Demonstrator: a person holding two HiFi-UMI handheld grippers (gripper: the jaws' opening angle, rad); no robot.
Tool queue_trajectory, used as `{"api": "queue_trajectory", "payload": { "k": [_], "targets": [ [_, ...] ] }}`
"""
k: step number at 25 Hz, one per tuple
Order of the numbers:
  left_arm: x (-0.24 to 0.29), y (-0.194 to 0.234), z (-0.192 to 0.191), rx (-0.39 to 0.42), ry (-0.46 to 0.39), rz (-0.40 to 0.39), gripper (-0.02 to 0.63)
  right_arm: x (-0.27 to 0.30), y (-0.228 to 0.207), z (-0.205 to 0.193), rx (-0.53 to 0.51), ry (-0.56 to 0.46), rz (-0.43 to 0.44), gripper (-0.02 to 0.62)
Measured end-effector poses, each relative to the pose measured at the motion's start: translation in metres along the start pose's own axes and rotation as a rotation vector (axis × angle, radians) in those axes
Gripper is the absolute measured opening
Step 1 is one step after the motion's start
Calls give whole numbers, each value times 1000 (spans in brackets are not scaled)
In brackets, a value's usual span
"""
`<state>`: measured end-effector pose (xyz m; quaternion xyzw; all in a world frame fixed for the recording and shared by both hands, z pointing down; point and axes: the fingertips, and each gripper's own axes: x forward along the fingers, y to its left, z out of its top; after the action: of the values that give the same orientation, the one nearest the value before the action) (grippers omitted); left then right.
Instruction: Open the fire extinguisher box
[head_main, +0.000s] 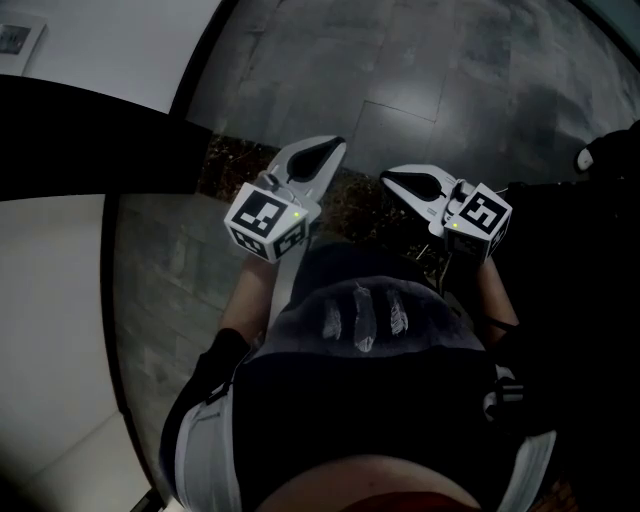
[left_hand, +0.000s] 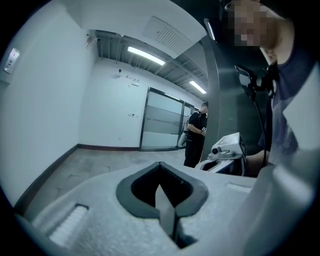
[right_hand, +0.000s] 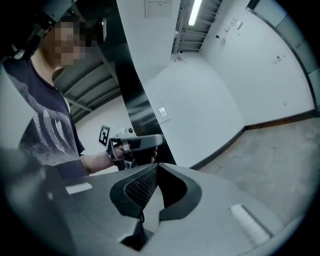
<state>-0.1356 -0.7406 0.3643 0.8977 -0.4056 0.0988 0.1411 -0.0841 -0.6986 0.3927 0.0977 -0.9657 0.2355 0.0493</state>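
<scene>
Held empty: left gripper (head_main: 322, 152) and right gripper (head_main: 402, 180).
Each gripper's jaws are pressed together with nothing between them. Both are held near each other above the tiled floor (head_main: 450, 80). The fire extinguisher box is not seen in any view.

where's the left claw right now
The left claw sits left of centre in the head view, held out before the person's chest above the grey tiled floor, close beside the right claw.
</scene>
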Motion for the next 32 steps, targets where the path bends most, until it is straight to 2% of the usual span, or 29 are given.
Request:
{"api": "queue_trajectory", "payload": {
  "k": [3, 6, 12, 15, 21, 24, 28, 32],
  "targets": [
    [-2, -4, -17, 17, 8, 4, -2, -3, 1, 0, -14, -35, 6, 2],
    [-1, 4, -34, 5, 4, -2, -2, 2, -3, -6, -45, -27, 2, 2],
    [0, 118, -24, -73, -36, -122, -2, 103, -52, 35, -7, 11, -106, 2],
    [0, 157, -18, -43, -26, -188, -2, 146, -66, 51, 29, -14, -135, 2],
    [2, 226, 3, -18, -8, -219, 0, 212, -90, 70, 38, -3, -157, 2],
    [9, 242, -1, 14, -3, -253, 0, 221, -101, 66, 49, 17, -182, 2],
    [16, 251, -14, -7, -1, -252, 0, 228, -113, 59, 38, 28, -185, 2],
    [49, 264, -2, 22, 46, -275, 0, 227, -150, 79, 57, 22, -175, 2]
  ]
}}
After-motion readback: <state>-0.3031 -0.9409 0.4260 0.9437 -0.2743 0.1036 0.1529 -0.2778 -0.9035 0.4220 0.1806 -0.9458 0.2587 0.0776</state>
